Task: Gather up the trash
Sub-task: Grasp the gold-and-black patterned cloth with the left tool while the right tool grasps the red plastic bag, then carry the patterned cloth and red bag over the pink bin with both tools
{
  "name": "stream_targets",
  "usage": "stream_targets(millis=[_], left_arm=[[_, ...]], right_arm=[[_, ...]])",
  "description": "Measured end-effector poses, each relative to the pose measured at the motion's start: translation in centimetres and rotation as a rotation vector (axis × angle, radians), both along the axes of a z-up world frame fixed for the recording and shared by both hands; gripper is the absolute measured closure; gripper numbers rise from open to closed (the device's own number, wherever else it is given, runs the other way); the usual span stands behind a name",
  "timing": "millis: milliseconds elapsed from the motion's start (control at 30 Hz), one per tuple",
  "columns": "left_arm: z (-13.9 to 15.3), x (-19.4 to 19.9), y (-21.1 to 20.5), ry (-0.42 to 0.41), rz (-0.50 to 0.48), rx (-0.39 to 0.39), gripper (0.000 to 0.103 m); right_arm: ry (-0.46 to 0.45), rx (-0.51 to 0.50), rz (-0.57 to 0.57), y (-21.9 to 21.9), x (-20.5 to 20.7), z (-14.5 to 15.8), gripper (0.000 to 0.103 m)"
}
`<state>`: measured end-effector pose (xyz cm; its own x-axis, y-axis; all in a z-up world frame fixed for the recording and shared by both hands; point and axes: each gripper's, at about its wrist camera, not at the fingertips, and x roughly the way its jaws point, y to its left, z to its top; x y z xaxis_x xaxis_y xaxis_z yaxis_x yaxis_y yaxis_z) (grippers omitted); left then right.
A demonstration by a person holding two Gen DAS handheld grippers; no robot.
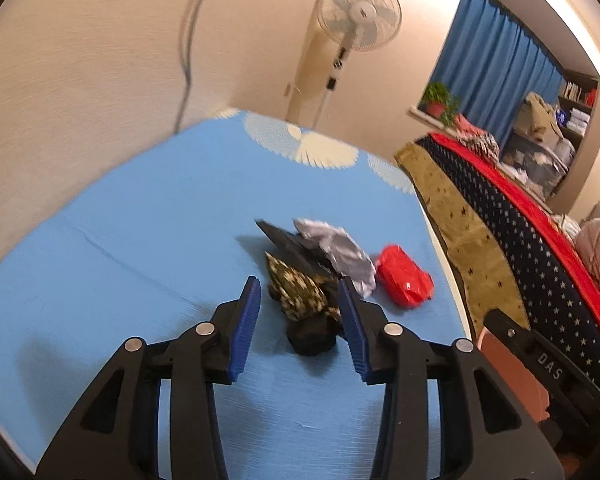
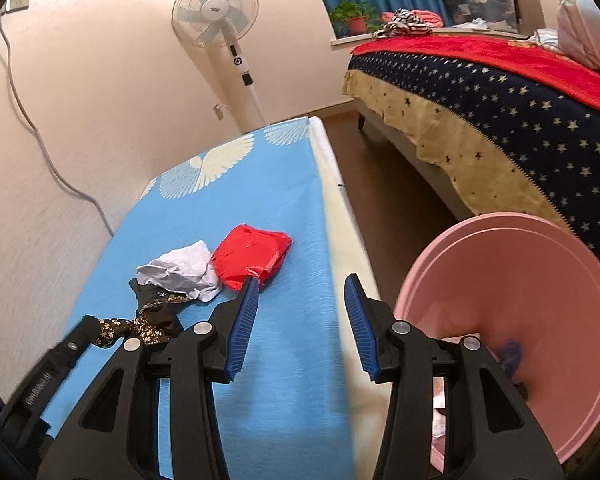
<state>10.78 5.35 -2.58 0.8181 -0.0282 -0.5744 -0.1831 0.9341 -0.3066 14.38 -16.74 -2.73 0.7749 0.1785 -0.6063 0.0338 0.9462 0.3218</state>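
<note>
Red bag [image 2: 252,256], white paper [image 2: 180,272], gold-flecked black wrapper [image 1: 300,296]; pink bin [image 2: 512,320] (blue tablecloth [image 2: 268,184])

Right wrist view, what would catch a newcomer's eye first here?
Probably the red plastic wrapper lying on the blue table cover, touching a crumpled white paper. Then the big pink bin, tipped toward the camera at lower right, beside the starry bedspread.

Left gripper [image 1: 298,300], jaws apart, at 6 o'clock; black-and-gold wrapper [image 1: 300,296] between them; red bag [image 1: 404,280] toward 3 o'clock.
</note>
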Motion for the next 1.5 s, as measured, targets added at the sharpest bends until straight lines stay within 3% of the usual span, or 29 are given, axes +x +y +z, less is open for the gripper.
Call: stream_targets(millis=[233,400,567,867,1033,1100,1133,1167,1500], left_arm=[[-1.3,1.7,-0.6,0.062,-0.03,-0.024,0.063],[-2.0,2.4,-0.7,0.08,-0.031,-0.022,0.063],[-2.7,3.0,-0.1,0.123,-0.014,-0.046,0.086],[-1.8,2.4,0.9,0.112,0.096,0.027,0.089],[-2.2,2.5,1.4,0.131,0.109,0.016,0.089],[-2.2,2.4,1.2,0.13,0.109,0.021,0.089],[-2.1,2.4,1.3,0.131,0.111,0.021,0.089],[-2.1,2.4,1.3,0.132,0.113,0.019,0.089],[-1.6,1.8,1.0,0.123,0.111,0.017,0.089]], right_arm=[[0.028,0.013,0.028,0.8,1.7,-1.0,0.056],[0.047,0.026,0.064,1.9,3.4,-1.6,0.042],[0.075,0.027,0.084,3.1,5.4,-2.2,0.03],[0.13,-0.013,0.128,5.2,8.5,-3.2,0.023],[0.159,-0.045,0.134,5.5,9.5,-3.7,0.025],[0.165,-0.064,0.13,5.7,9.6,-3.8,0.034],[0.167,-0.063,0.133,5.7,9.6,-3.8,0.043],[0.169,-0.064,0.135,5.7,9.6,-3.9,0.045],[0.103,-0.086,0.145,5.3,7.3,-1.9,0.048]])
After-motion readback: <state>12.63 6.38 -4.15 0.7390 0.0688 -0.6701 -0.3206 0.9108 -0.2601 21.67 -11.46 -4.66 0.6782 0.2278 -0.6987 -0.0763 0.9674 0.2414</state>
